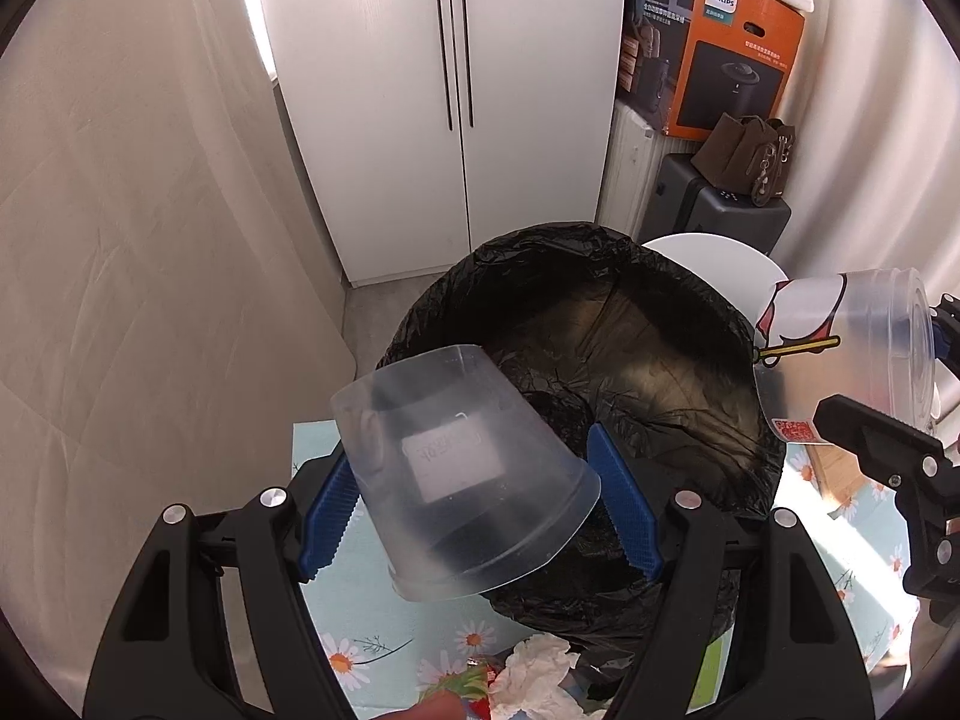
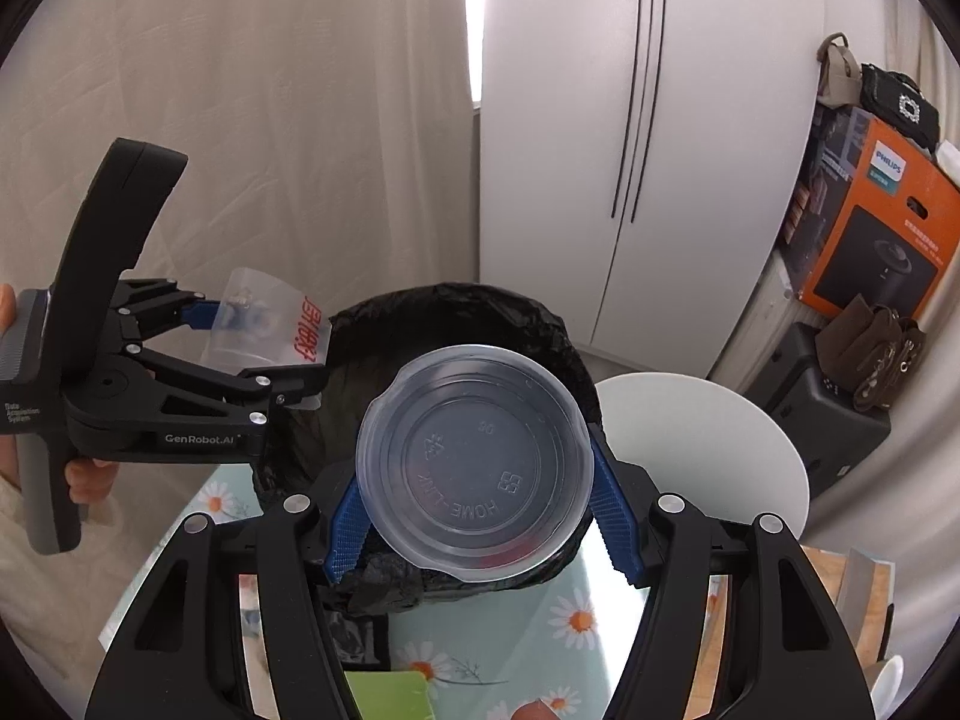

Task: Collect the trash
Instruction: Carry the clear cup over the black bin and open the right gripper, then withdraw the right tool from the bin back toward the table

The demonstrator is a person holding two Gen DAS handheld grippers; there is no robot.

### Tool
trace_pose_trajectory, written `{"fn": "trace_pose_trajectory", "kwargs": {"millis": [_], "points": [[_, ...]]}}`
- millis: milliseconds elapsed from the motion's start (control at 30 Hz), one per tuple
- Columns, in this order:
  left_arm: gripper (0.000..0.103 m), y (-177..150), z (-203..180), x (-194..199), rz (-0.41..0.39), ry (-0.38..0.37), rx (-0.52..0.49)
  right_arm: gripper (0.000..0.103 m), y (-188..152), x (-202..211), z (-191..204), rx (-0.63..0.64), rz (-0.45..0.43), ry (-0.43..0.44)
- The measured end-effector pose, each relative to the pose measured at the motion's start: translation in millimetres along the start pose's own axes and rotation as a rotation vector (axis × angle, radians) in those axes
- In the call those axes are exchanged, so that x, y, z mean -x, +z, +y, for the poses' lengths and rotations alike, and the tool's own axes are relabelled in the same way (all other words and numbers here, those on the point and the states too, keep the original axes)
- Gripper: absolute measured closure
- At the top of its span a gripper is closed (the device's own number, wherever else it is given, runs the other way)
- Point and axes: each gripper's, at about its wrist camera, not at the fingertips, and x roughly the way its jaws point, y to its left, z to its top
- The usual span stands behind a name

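The left tongs (image 1: 480, 480) gripped a clear plastic cup (image 1: 462, 480) between their blue pads, the cup tilted with its open rim toward the camera and a white label on its side. It hung at the near rim of a bin lined with a black trash bag (image 1: 600, 360), whose mouth gaped wide just beyond. The right tongs (image 2: 474, 510) were closed on a second clear cup (image 2: 474, 474) with a lid, its embossed bottom turned to the lens, held above the near edge of the same bag (image 2: 456, 312). In the left view this second cup (image 1: 840, 348) showed a printed cartoon design and sat over the bag's right rim. A hand (image 2: 90, 480) held the left tool's grip. The bin stood on a table (image 1: 384, 630) covered with a pale blue daisy cloth, where crumpled white tissue (image 1: 534, 678) lay near the front edge. A white round plate (image 2: 720, 450) sat just beside the bin. Behind stood a white cabinet (image 1: 444, 90) and an orange box (image 1: 738, 60).
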Motion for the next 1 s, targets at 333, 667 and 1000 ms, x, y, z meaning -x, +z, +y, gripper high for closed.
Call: {"fn": "trace_pose_trajectory", "kwargs": {"millis": [333,667,1000], "points": [[0.007,-1,1,-5,-0.082,0.052,-0.056,0.012,-5,-12,-2,0.022,-0.023,-0.030],[0.006,-25,2,28,-0.059,0.111,-0.012,0.011,-28,23,1,-0.004,-0.028,-0.028],[0.006,-73,12,79,-0.056,0.140,0.080,0.011,-56,67,12,0.005,-0.040,-0.027]]}}
